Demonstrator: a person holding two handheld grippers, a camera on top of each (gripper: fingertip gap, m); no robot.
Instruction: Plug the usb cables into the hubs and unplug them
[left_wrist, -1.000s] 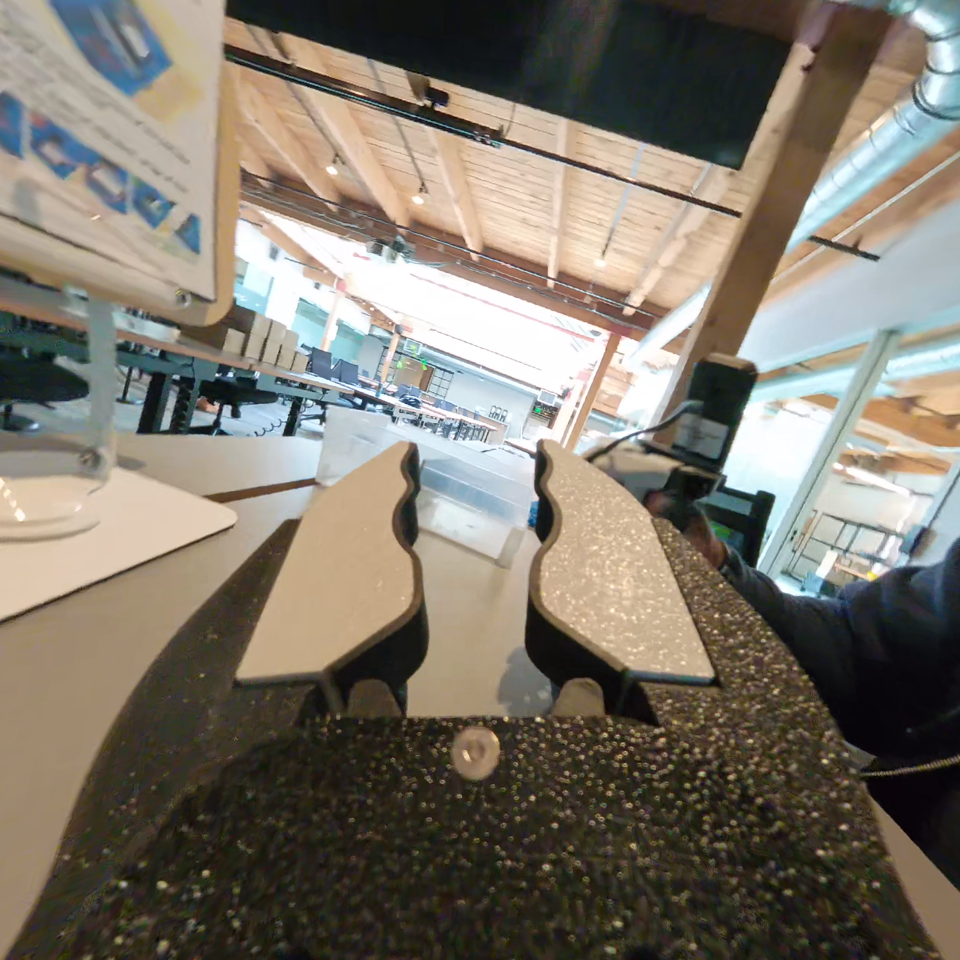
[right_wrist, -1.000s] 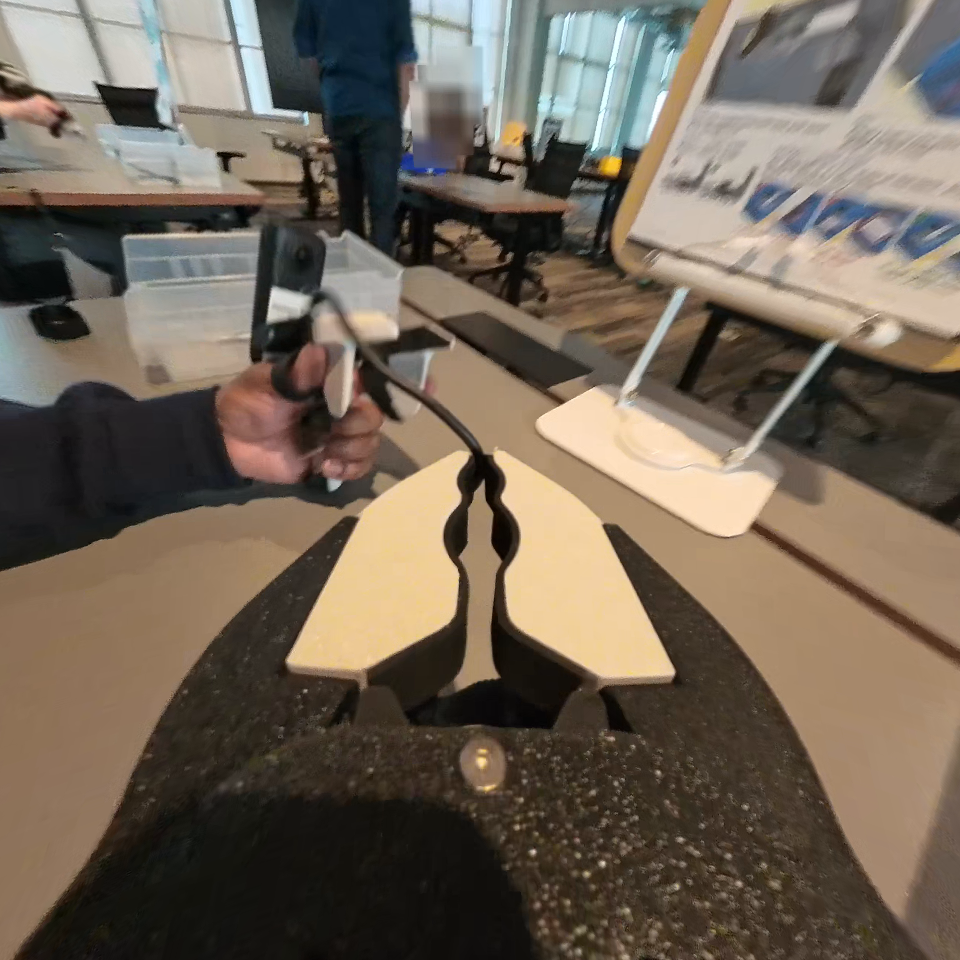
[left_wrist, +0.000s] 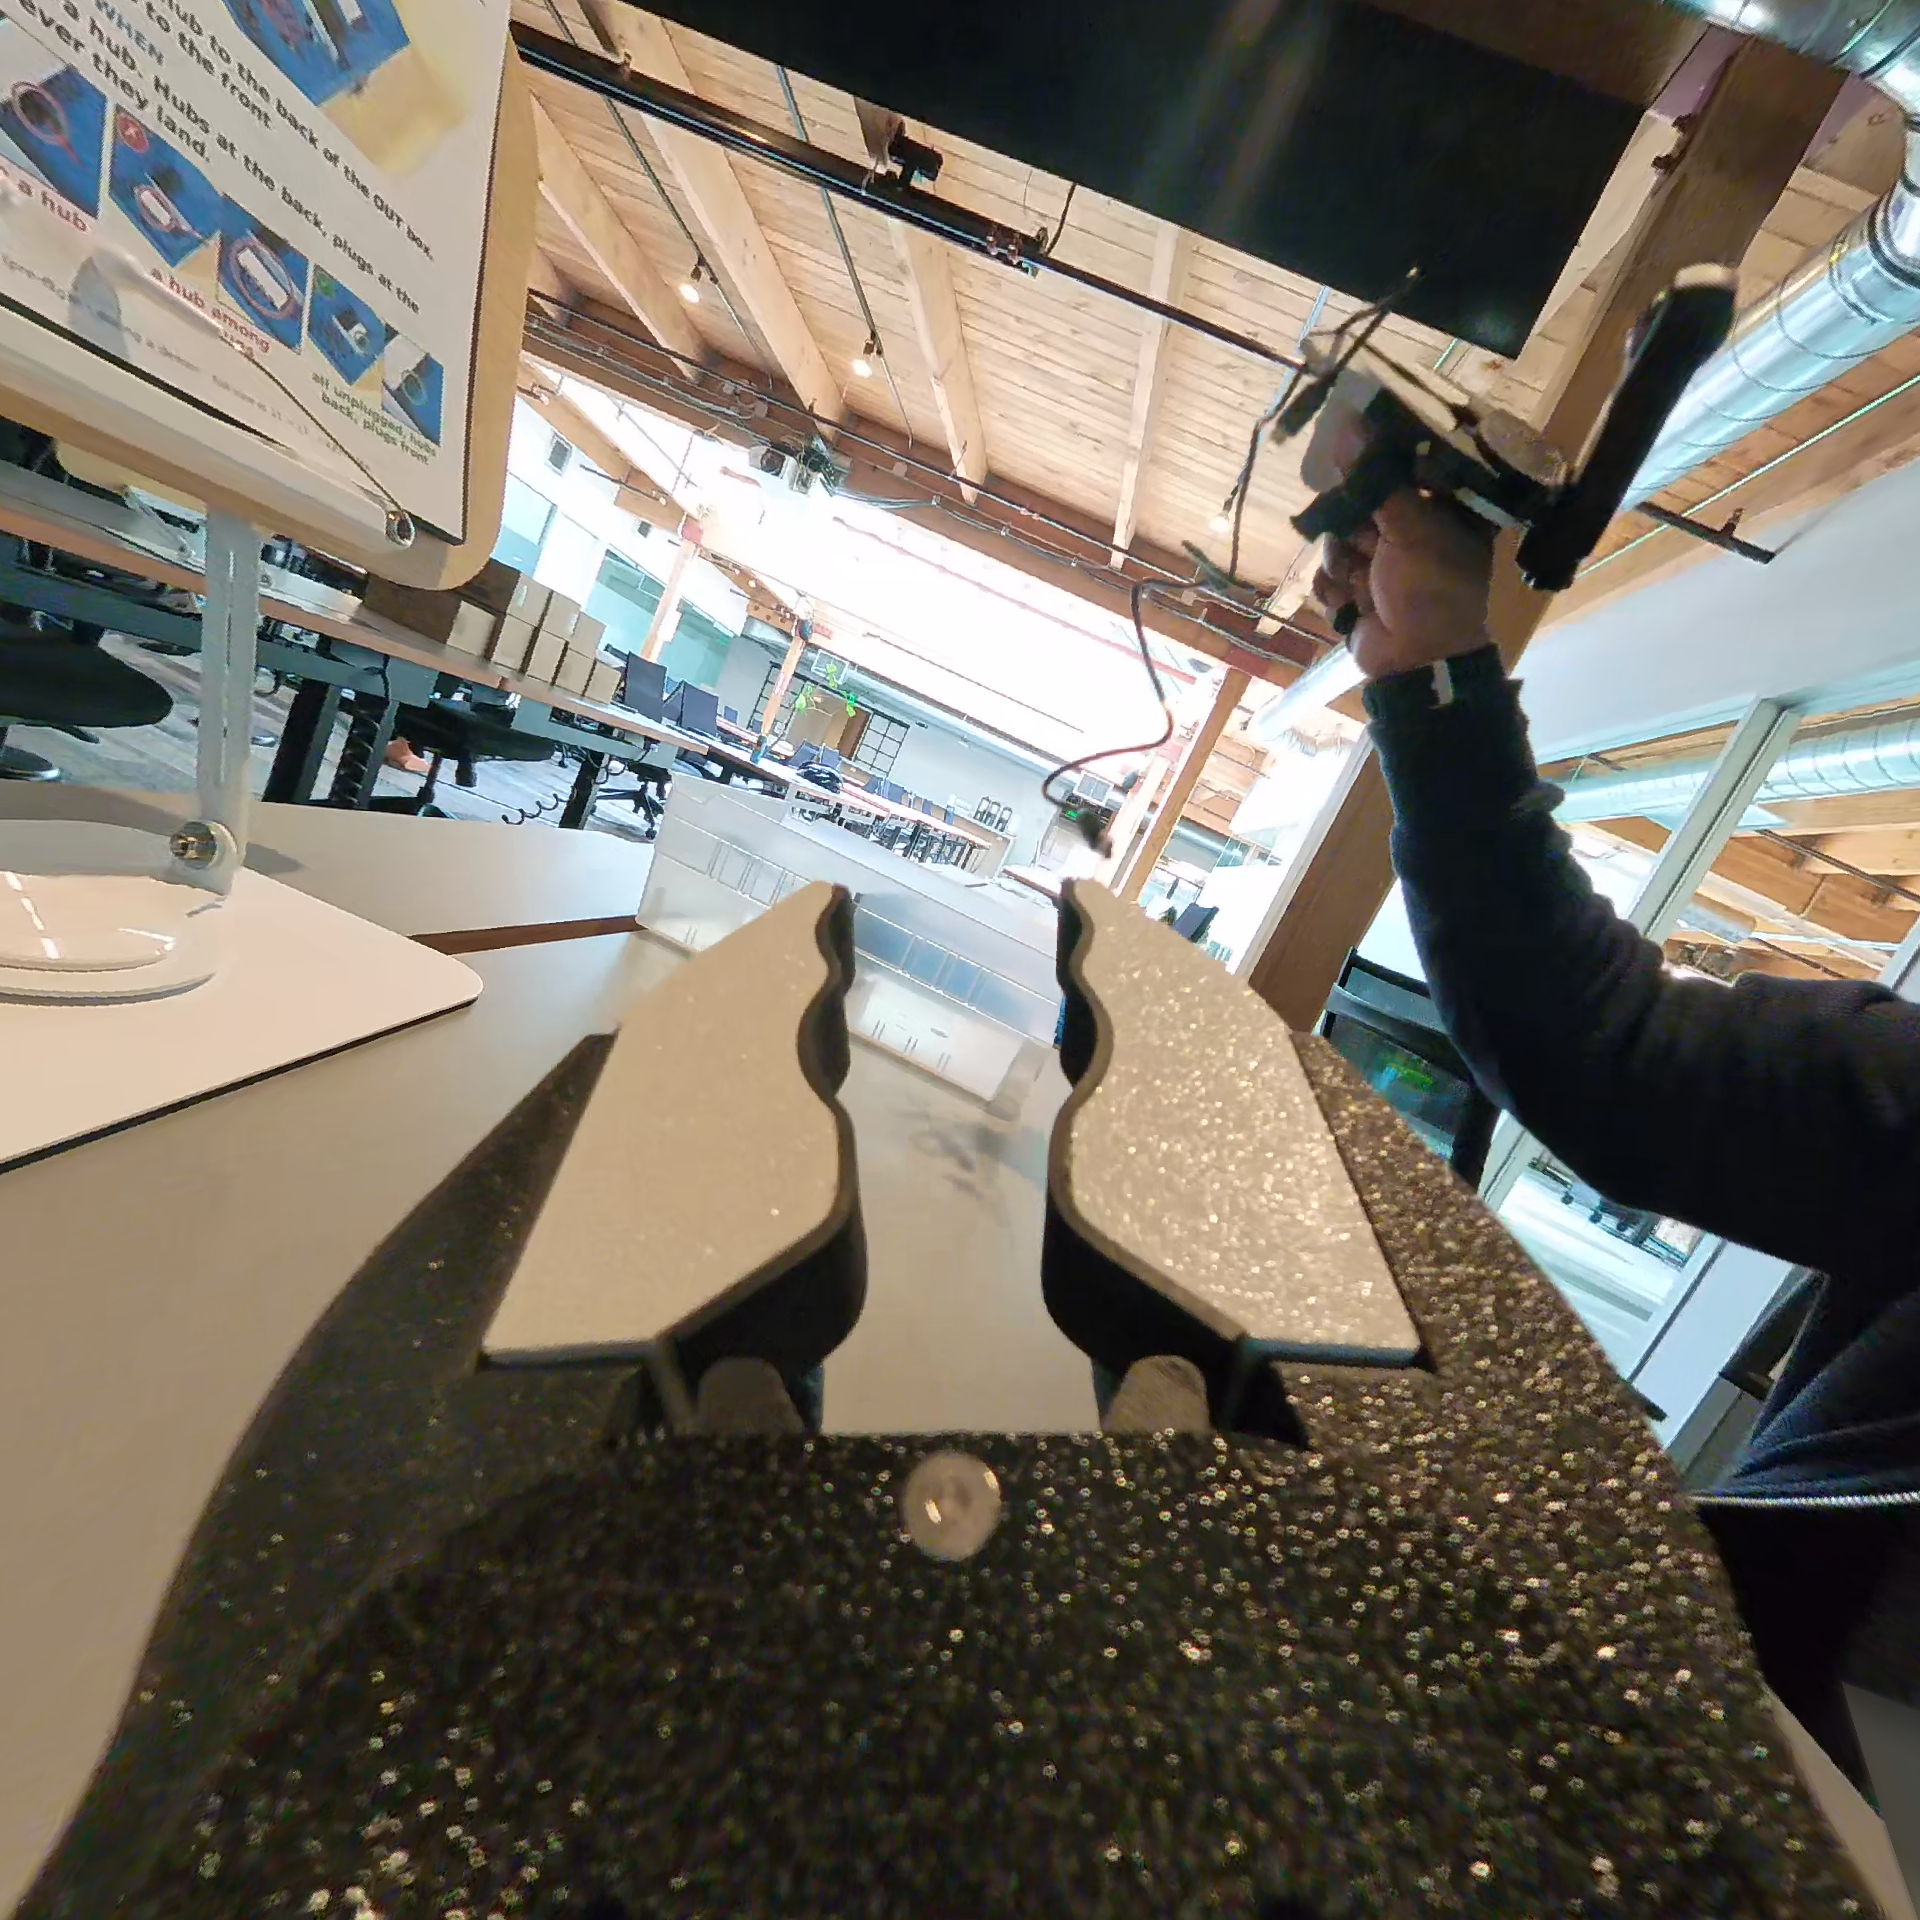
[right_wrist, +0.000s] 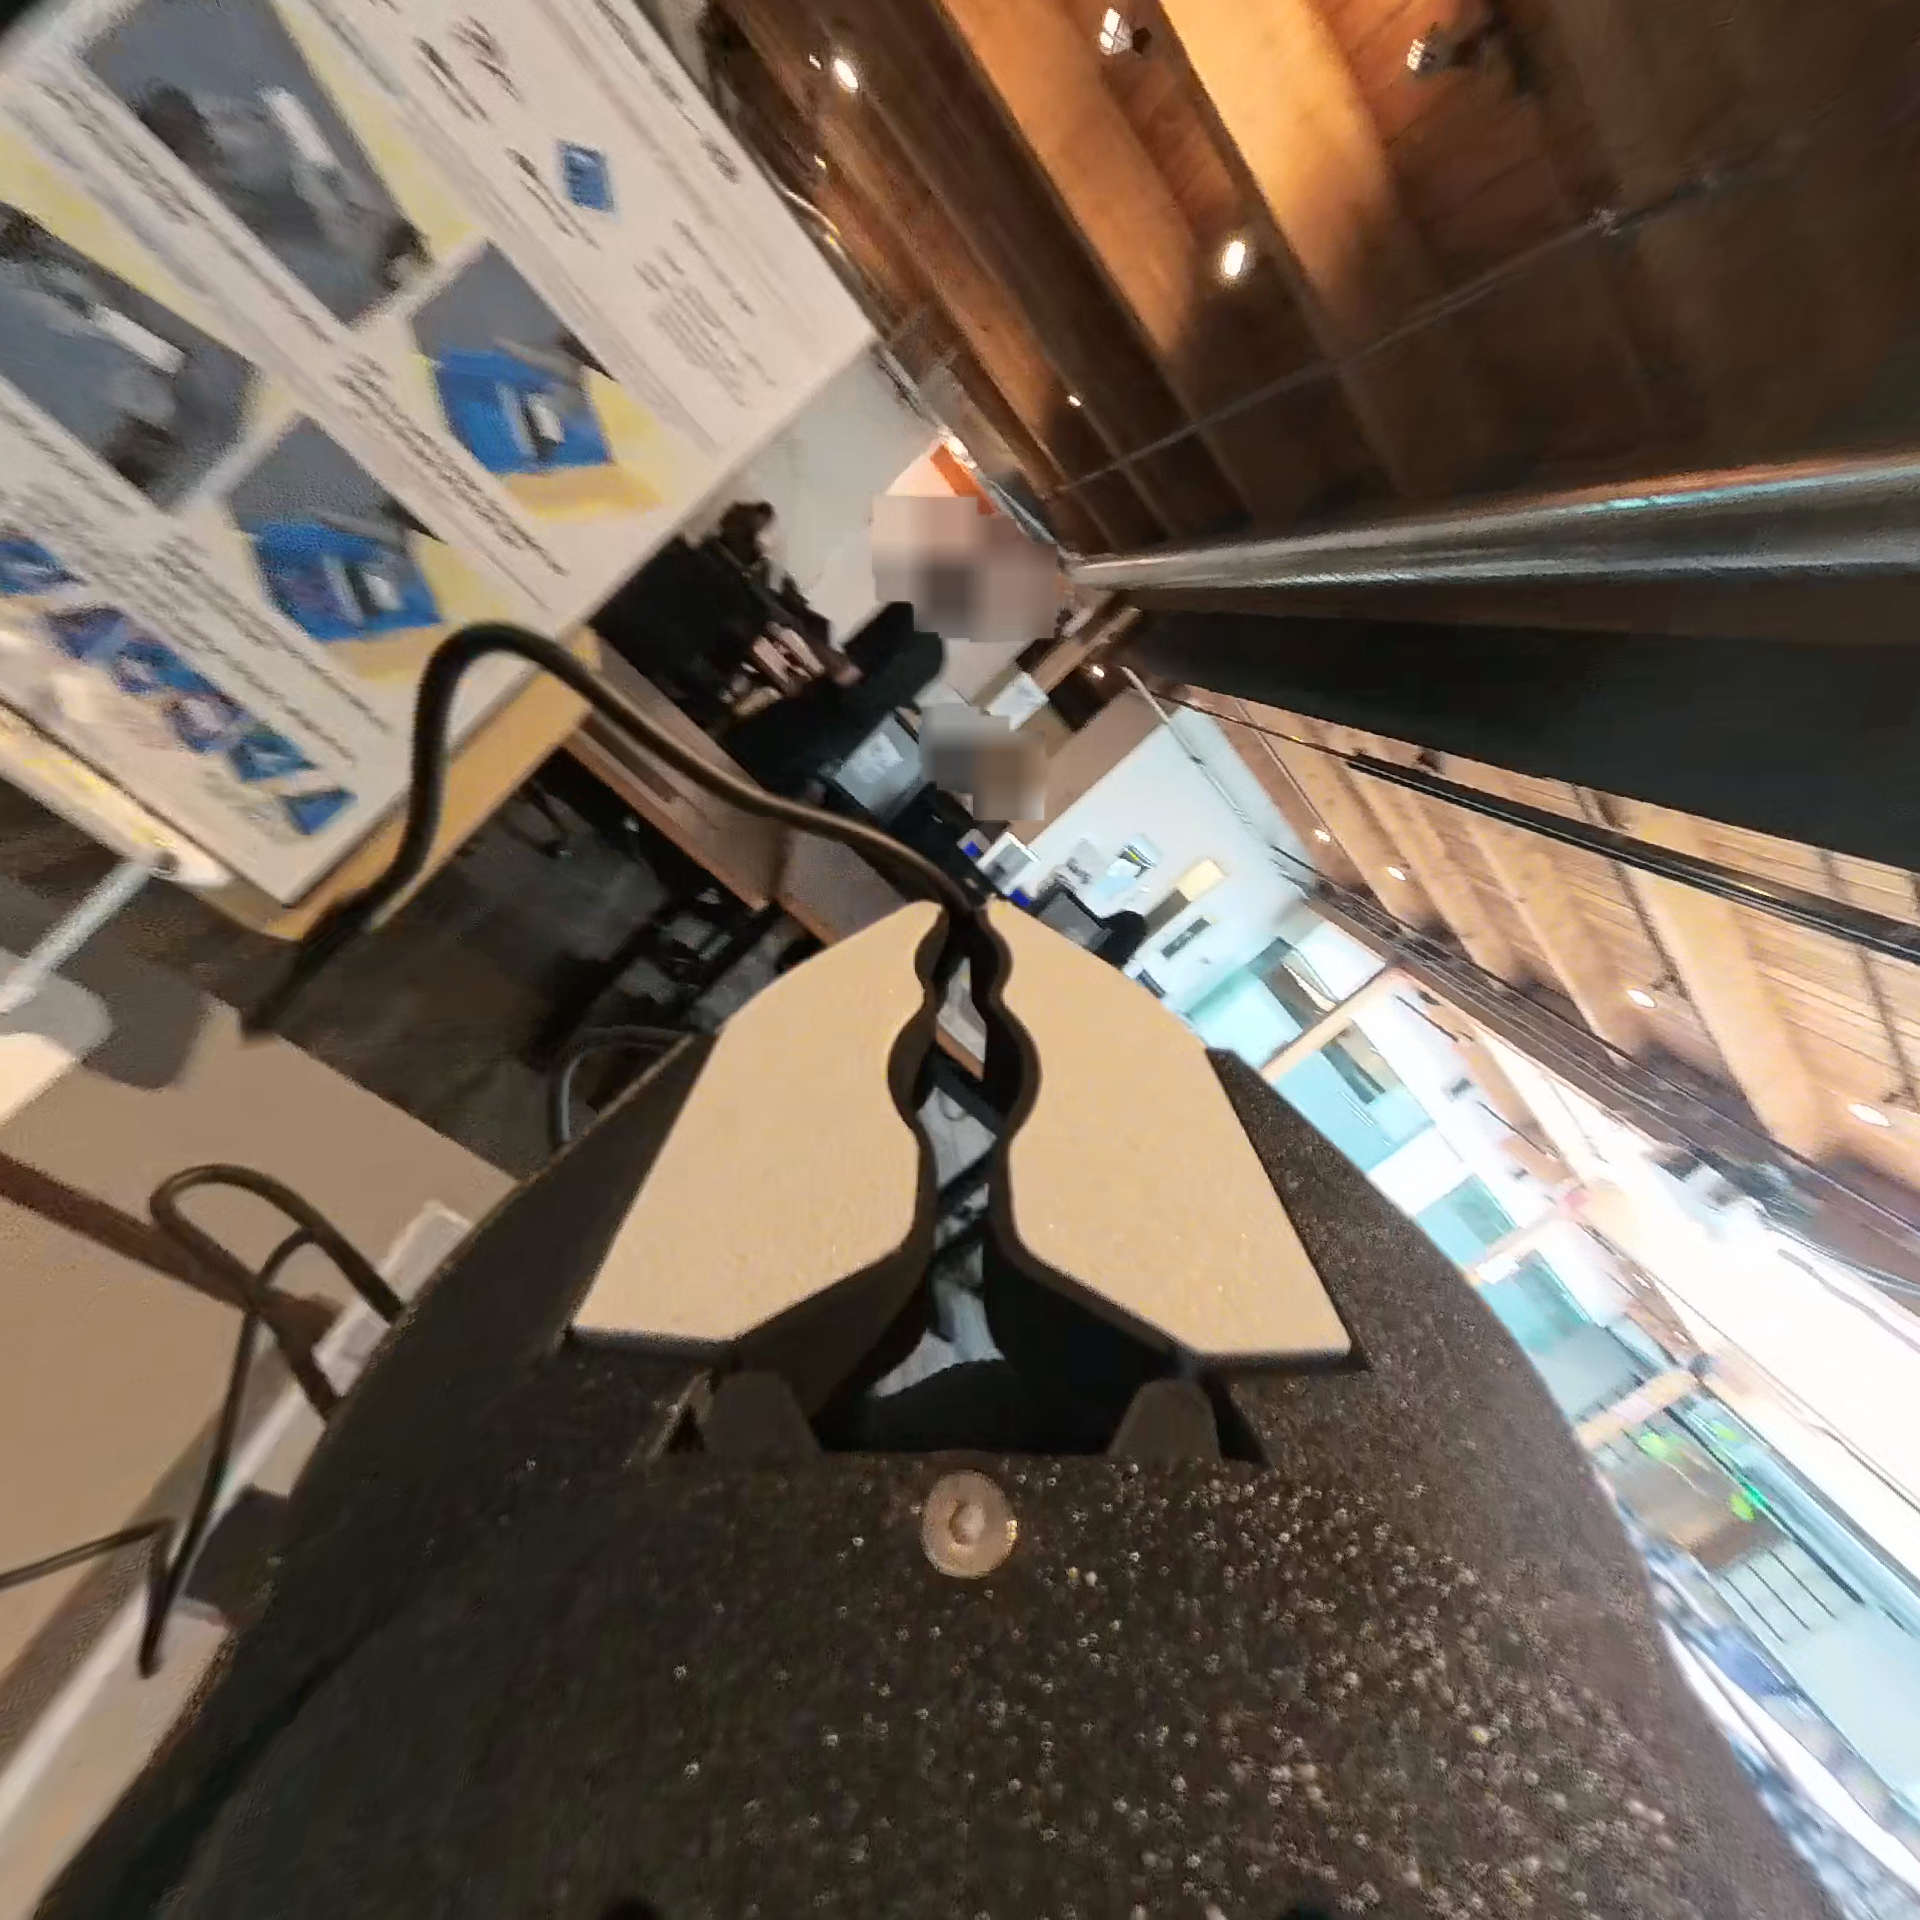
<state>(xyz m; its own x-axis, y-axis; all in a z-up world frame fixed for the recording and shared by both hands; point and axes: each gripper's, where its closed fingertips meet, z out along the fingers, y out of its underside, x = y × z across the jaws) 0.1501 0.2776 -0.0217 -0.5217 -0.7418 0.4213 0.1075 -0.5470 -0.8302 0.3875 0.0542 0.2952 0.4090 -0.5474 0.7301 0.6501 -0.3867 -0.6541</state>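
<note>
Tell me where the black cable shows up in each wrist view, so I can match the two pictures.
Left wrist view: the black cable dangles at upper right, below the raised right claw.
Right wrist view: it is pinched at the claw tips, centre, and loops up and left.
Shared landmark: the instruction board, upper left in both views.

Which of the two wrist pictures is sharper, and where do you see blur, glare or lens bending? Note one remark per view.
Left wrist view: sharp; the open left hand-held gripper is crisp, bright windows behind wash out, and wooden ceiling beams bow from the wide lens. Right wrist view: tilted and motion-smeared, the white instruction poster blurred, though the thin black cable pinched in the right hand-held gripper stays readable.
</note>
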